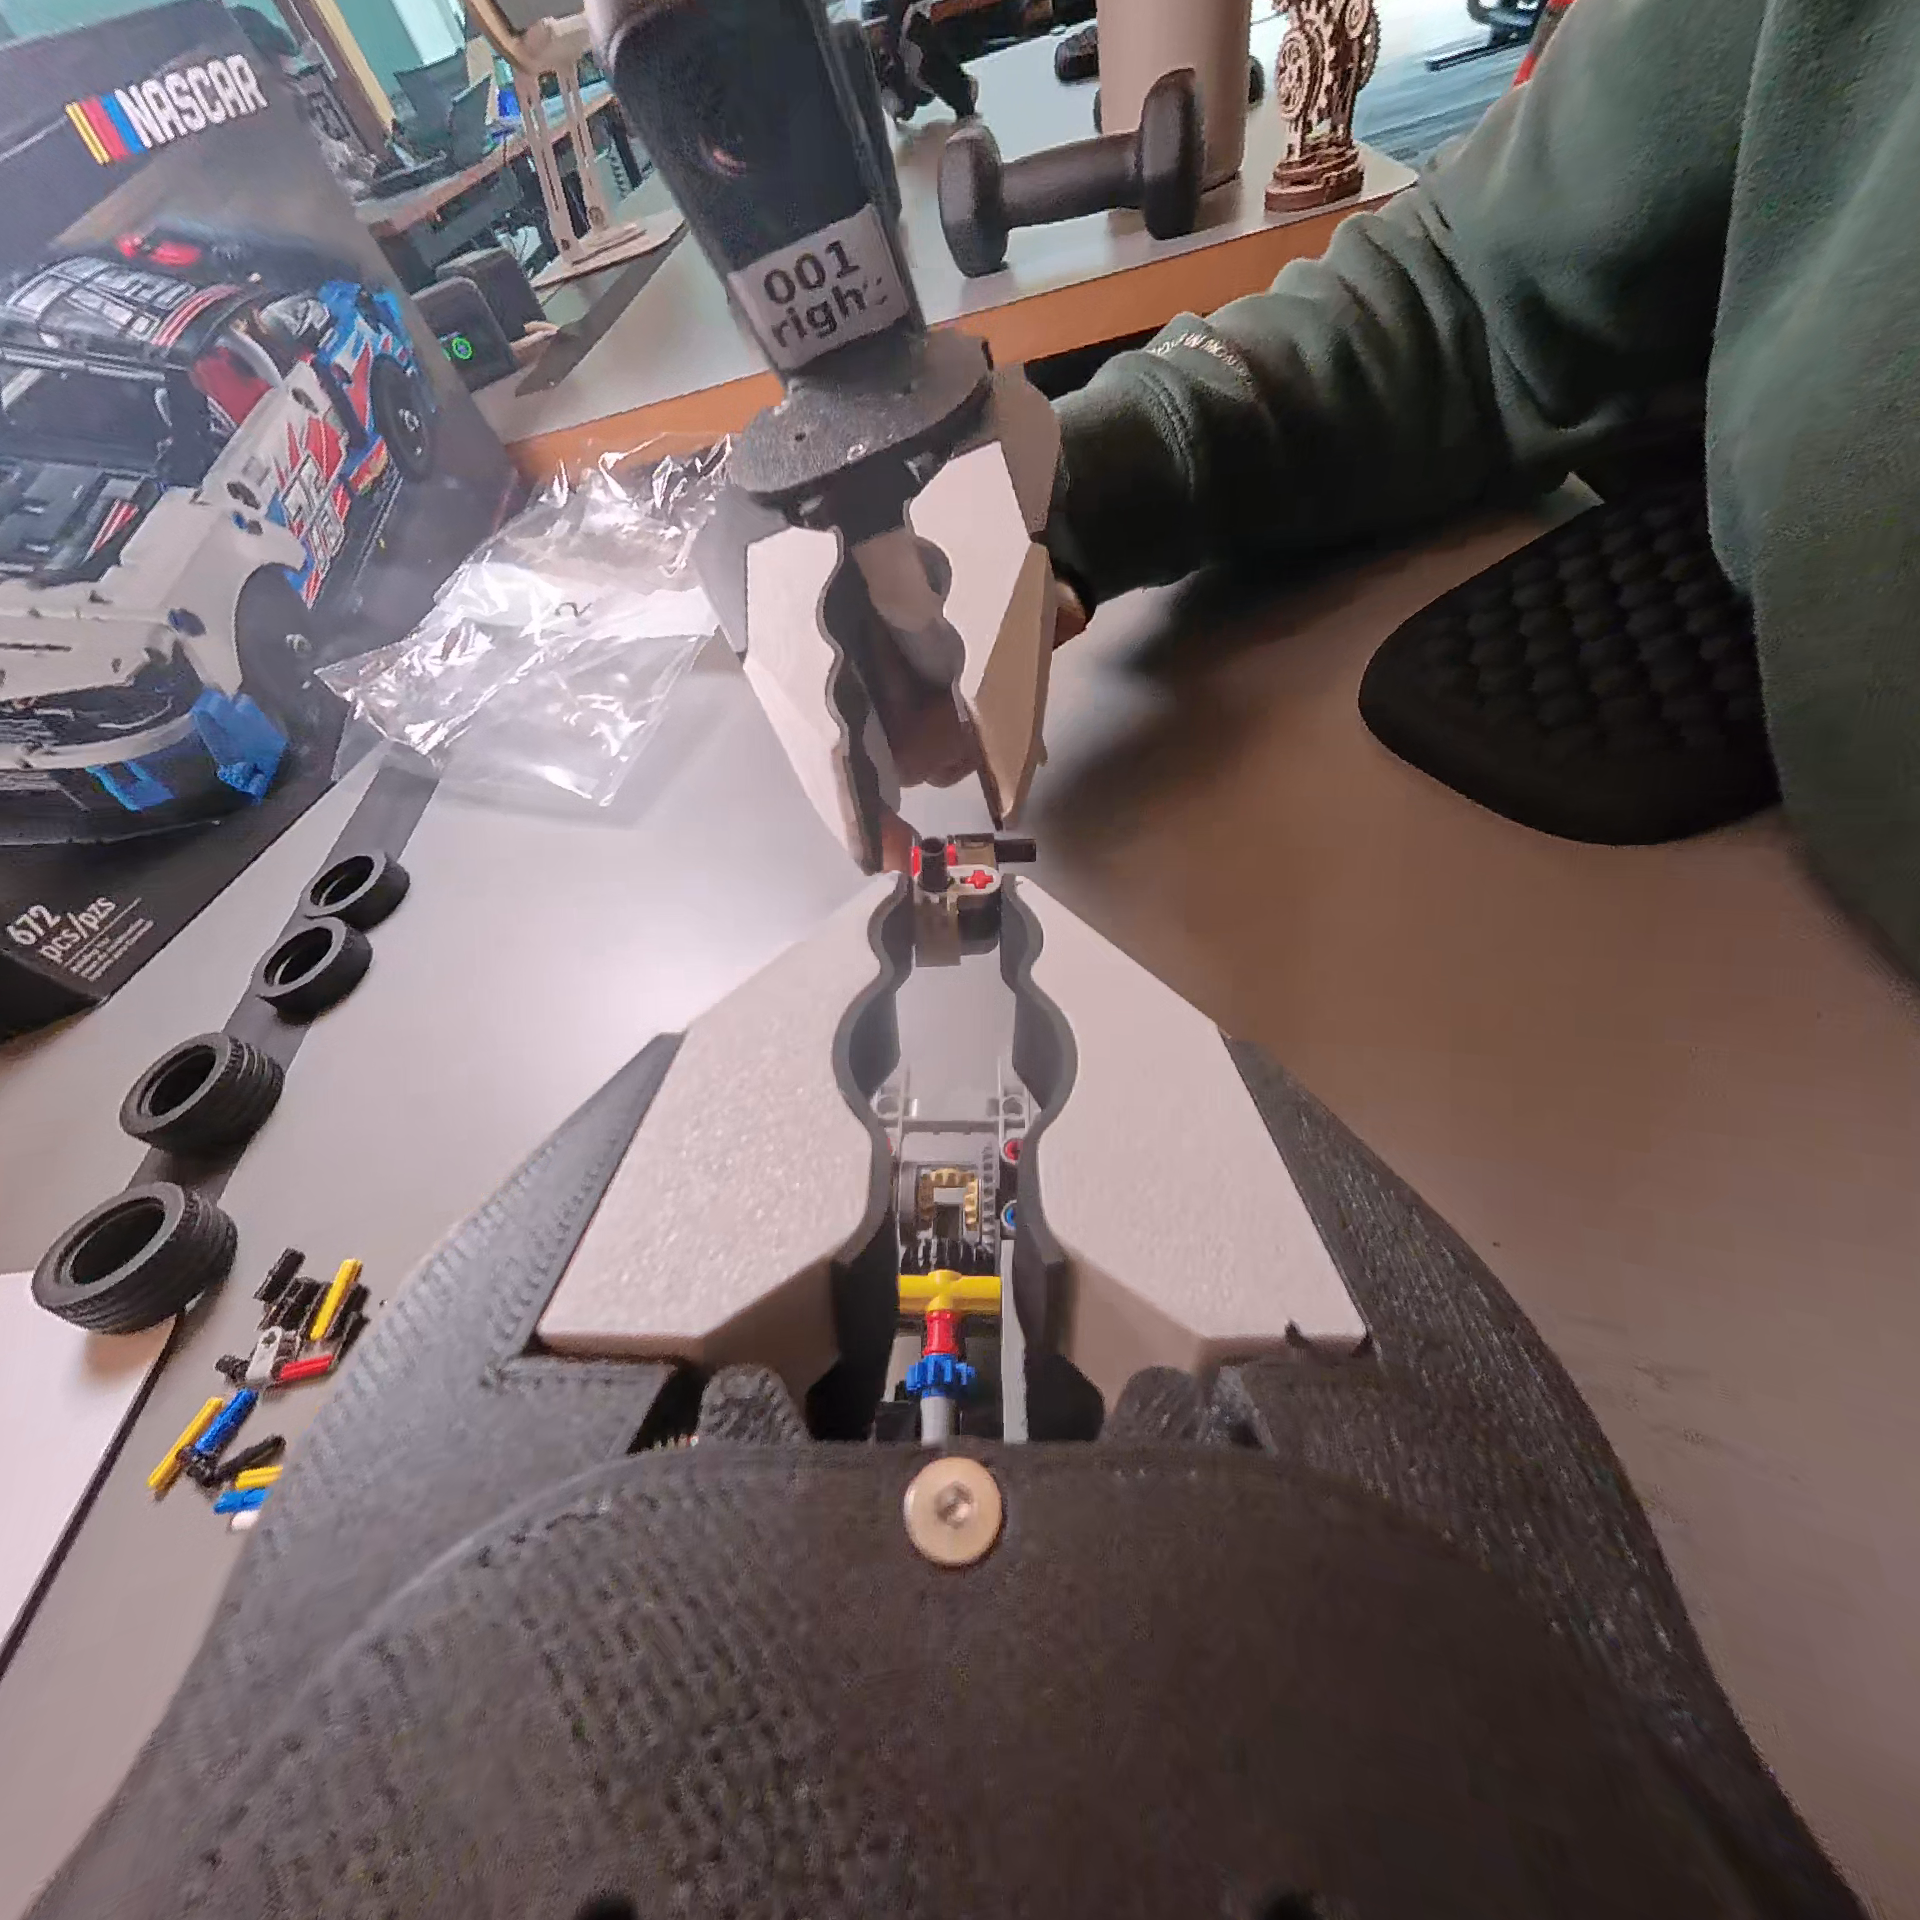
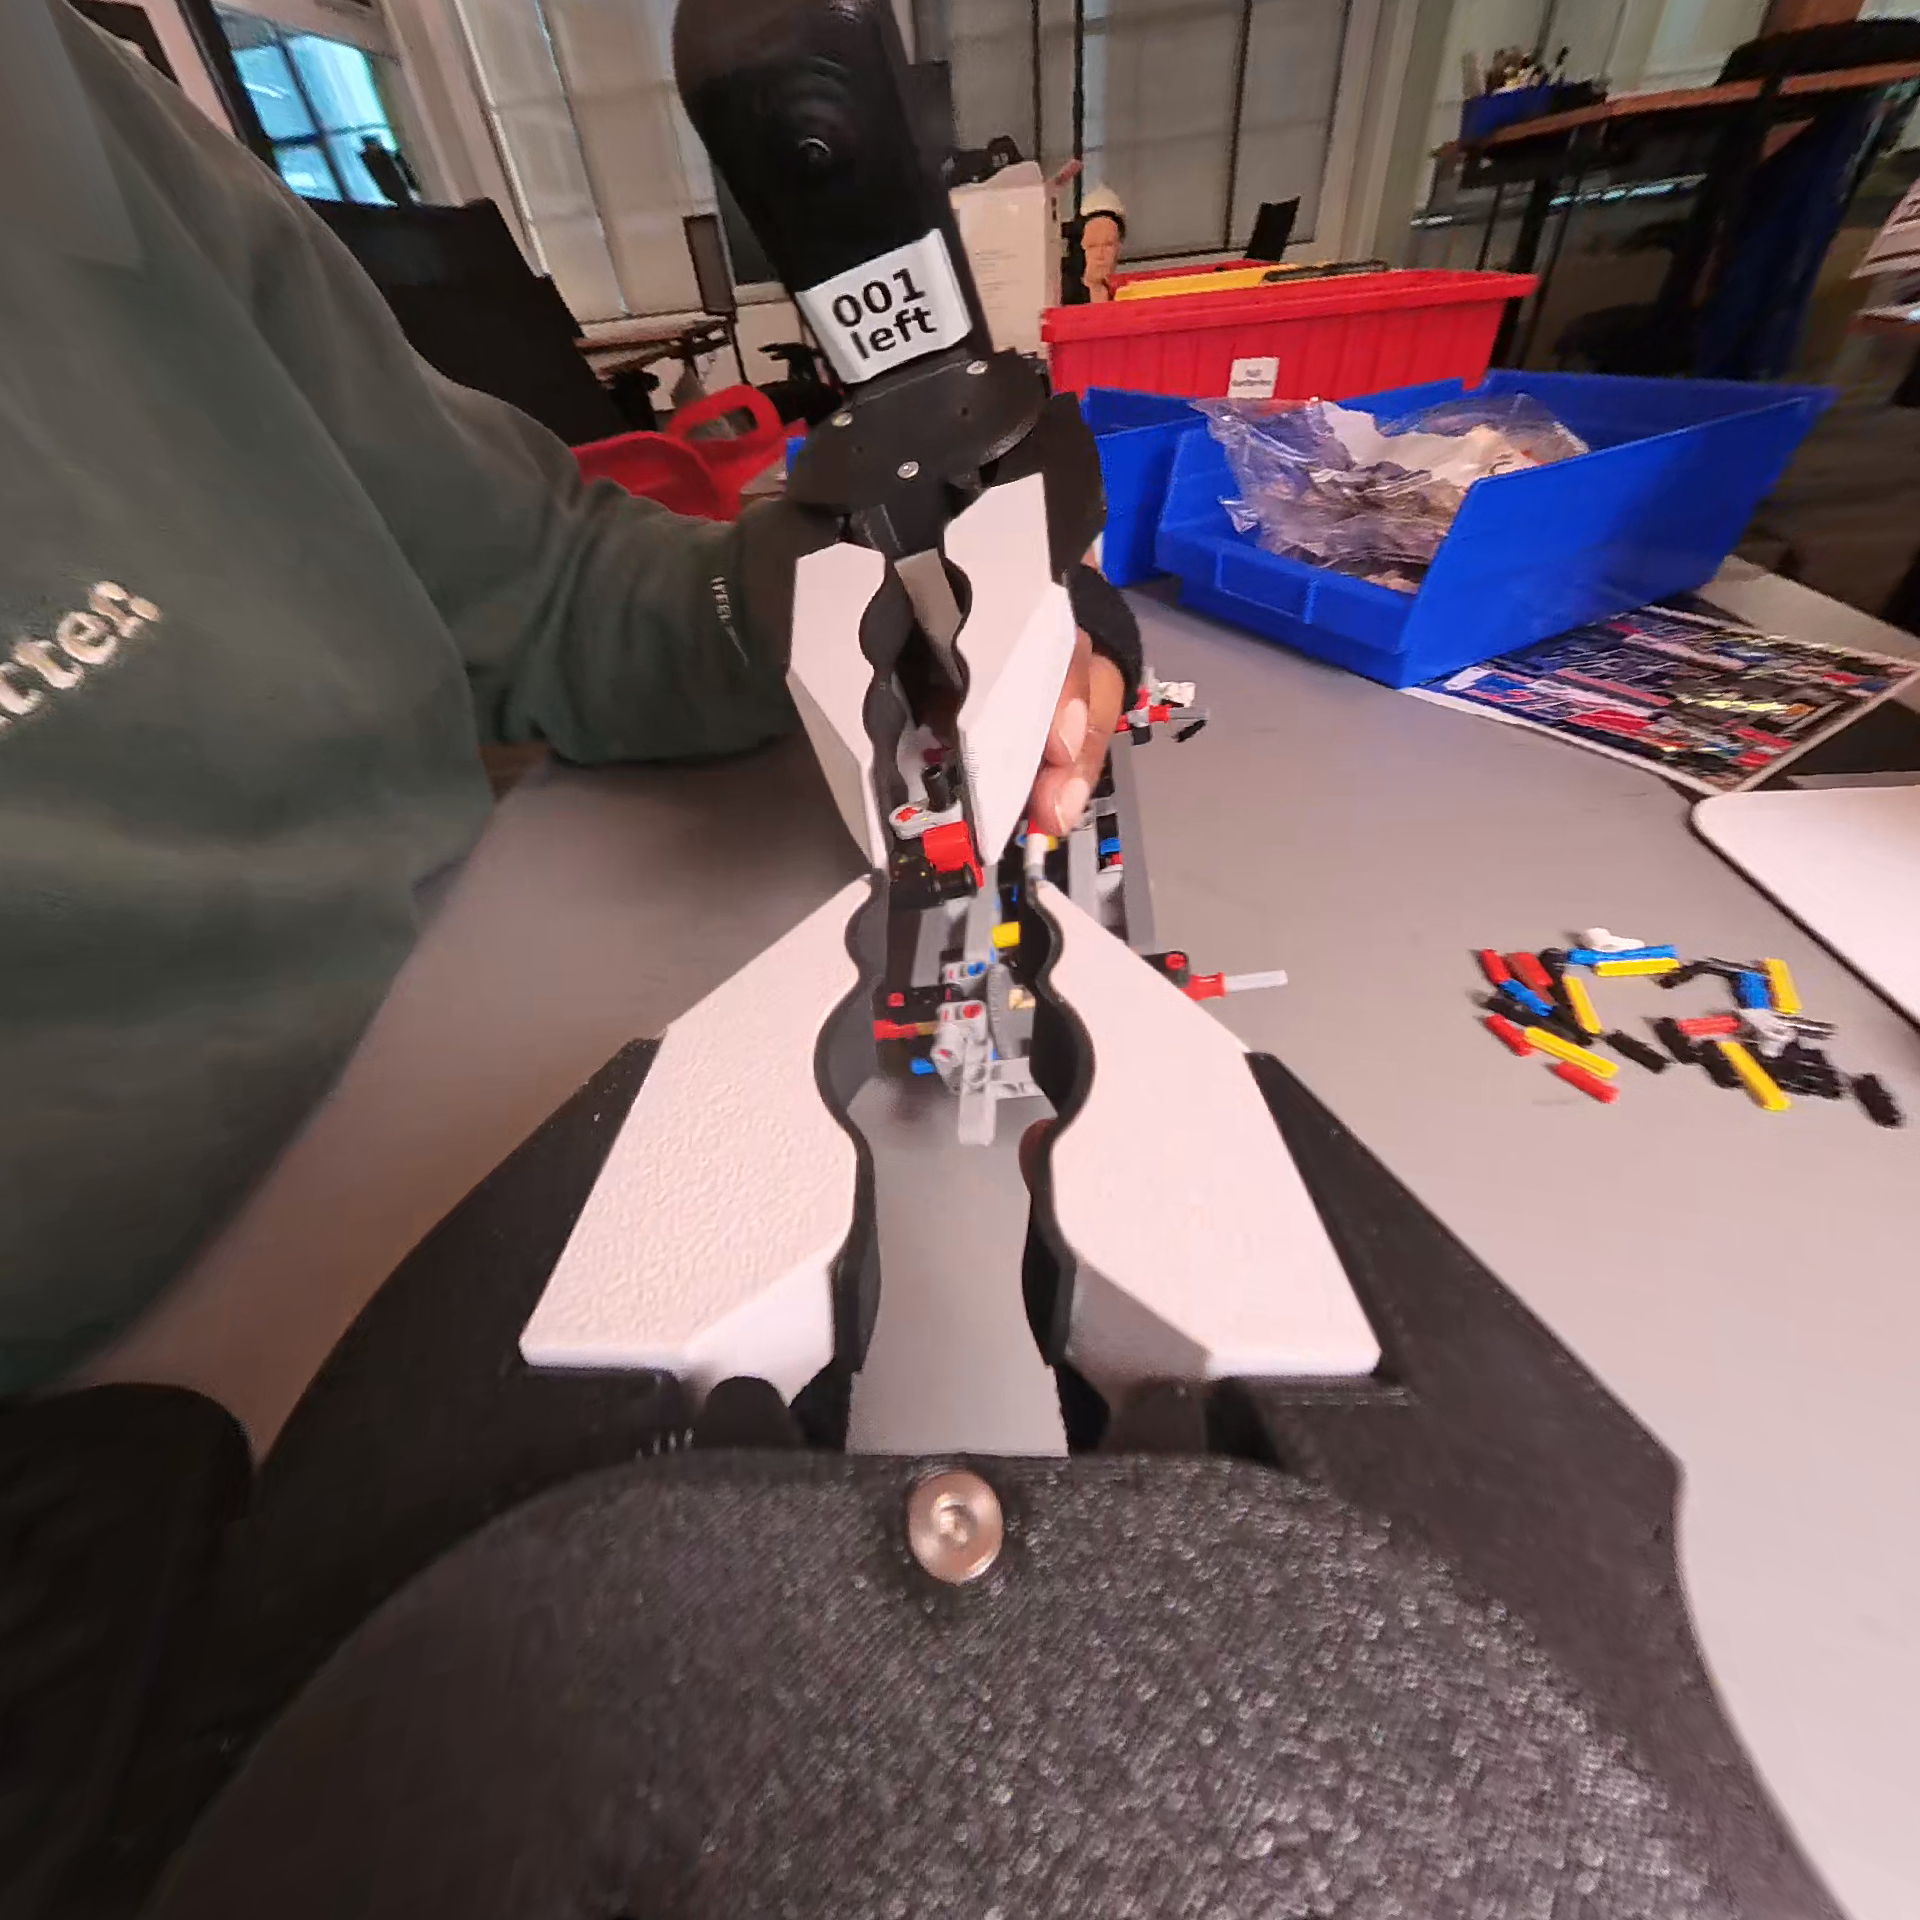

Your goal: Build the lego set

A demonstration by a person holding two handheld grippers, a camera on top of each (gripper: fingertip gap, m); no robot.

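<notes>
Chassis [image 1: 951, 1226], the half-built lego frame, sits gripped between the fingers of the left gripper [image 1: 951, 904] in the left wrist view, fingers clenched on its sides, likely to steady it while the other tool works. Right gripper [image 1: 935, 831] comes in from beyond the chassis, tips nearly meeting at a small red-and-black subassembly [image 1: 961, 868] on the chassis far end; cannot tell whether it pinches it or only presses. Four black tyres [image 1: 203, 1091] lie in a row to the left of the chassis, set box [image 1: 177, 468] behind them, one empty clear bag [image 1: 540, 644] next to the box, loose pins [image 1: 281, 1340] in a small heap beside the nearest tyre.

Right wrist view: right gripper [image 2: 951, 894] fingers are close together around the chassis [image 2: 966, 1018] end, grip unclear. Left gripper [image 2: 930, 842] faces it, clamped on the frame. Loose pins [image 2: 1662, 1018] sorted right of the chassis on the tabletop [image 2: 1351, 1351]. Two blue bins [image 2: 1455, 540] and one red bin [image 2: 1278, 322] beyond, sticker sheet [image 2: 1683, 686] beside them.
</notes>
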